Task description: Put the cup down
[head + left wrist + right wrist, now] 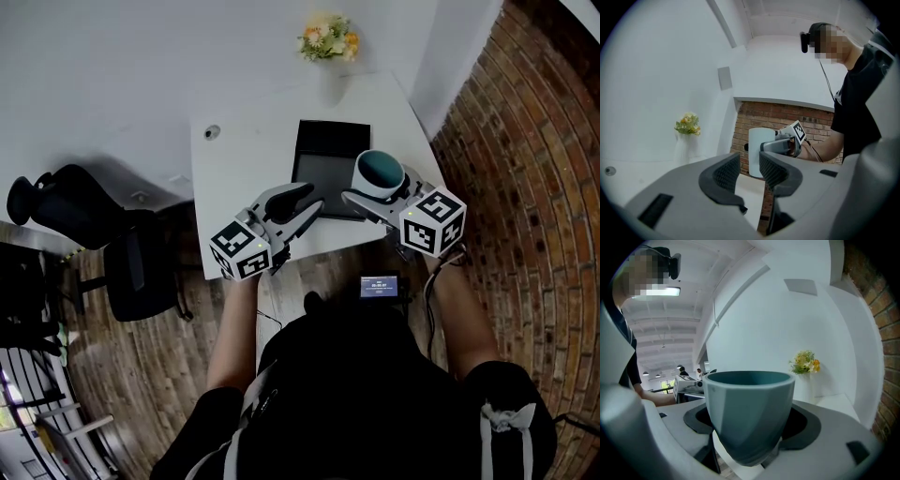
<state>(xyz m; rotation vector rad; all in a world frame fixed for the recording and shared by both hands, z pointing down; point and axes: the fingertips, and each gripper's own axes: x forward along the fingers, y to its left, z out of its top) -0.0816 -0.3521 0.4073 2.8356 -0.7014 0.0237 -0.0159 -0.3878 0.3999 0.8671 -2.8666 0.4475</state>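
Faceted teal cup (749, 413): upright, clamped between the right tongs (749, 430) at the right edge of a black rectangular mat (328, 159) on the white table (244, 159). Only the right gripper view shows its facets and hollow inside. The left gripper view shows it side-on and pale, its base behind a jaw, so contact with the table cannot be told. Left tongs (745, 171): narrow gap, nothing between, over the table's near edge. Bare table runs behind the mat to a flower bunch (329, 37). Brick wall (525, 141) stands close on the right.
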